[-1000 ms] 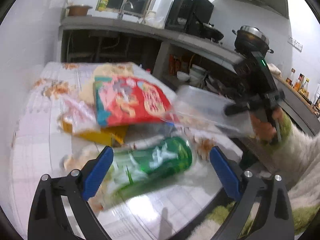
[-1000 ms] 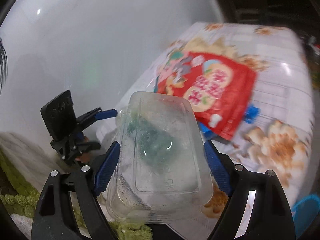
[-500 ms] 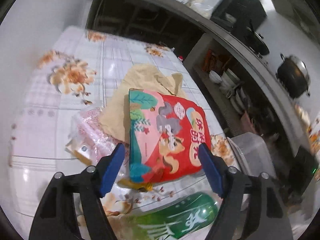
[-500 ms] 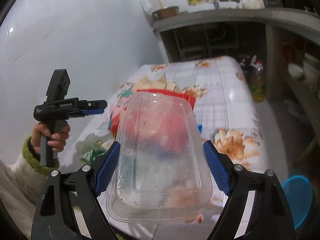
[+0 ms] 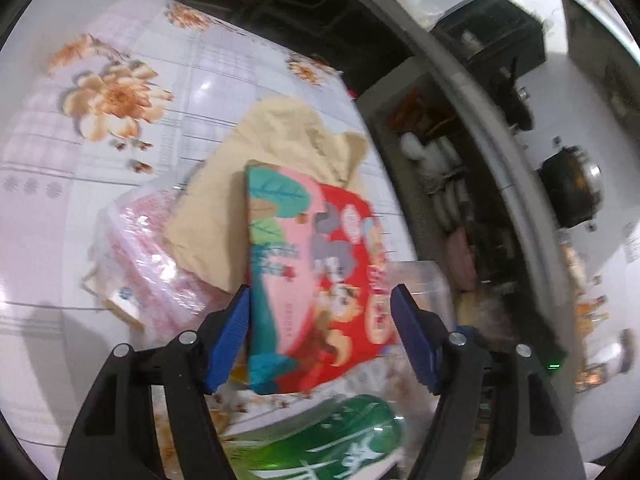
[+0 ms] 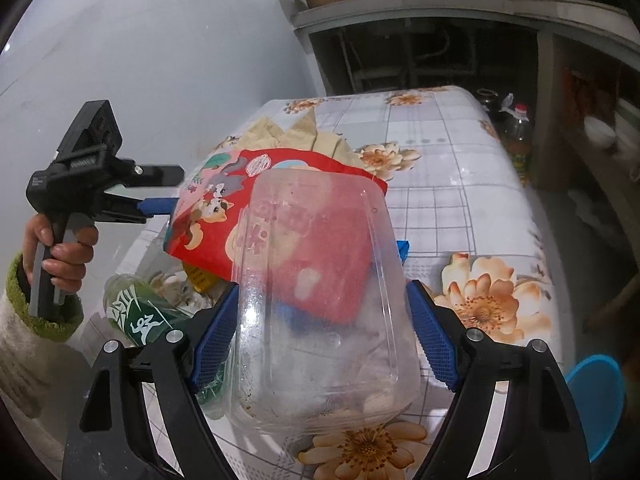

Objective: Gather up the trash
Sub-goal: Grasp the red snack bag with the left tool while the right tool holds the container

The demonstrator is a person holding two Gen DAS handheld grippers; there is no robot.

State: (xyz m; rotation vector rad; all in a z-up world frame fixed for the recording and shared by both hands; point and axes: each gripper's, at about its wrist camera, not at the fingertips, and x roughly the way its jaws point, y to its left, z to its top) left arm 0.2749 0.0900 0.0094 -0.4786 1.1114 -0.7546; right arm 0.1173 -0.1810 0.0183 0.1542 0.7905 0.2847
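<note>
A red snack bag lies on the floral table over a tan paper bag and a pink plastic wrapper. A green bottle lies near the front edge. My left gripper is open, its jaws on either side of the red bag's near end. My right gripper is shut on a clear plastic container, held above the table. The red bag, the bottle and the left gripper show in the right wrist view.
A blue bin stands on the floor right of the table. A bottle stands on the floor beyond the table's far right corner. A kitchen counter with shelves runs along the right, with a pot on top.
My left gripper moved from over the green bottle onto the red snack bag and narrowed its opening. My right gripper swung up and level, still holding the clear container.
</note>
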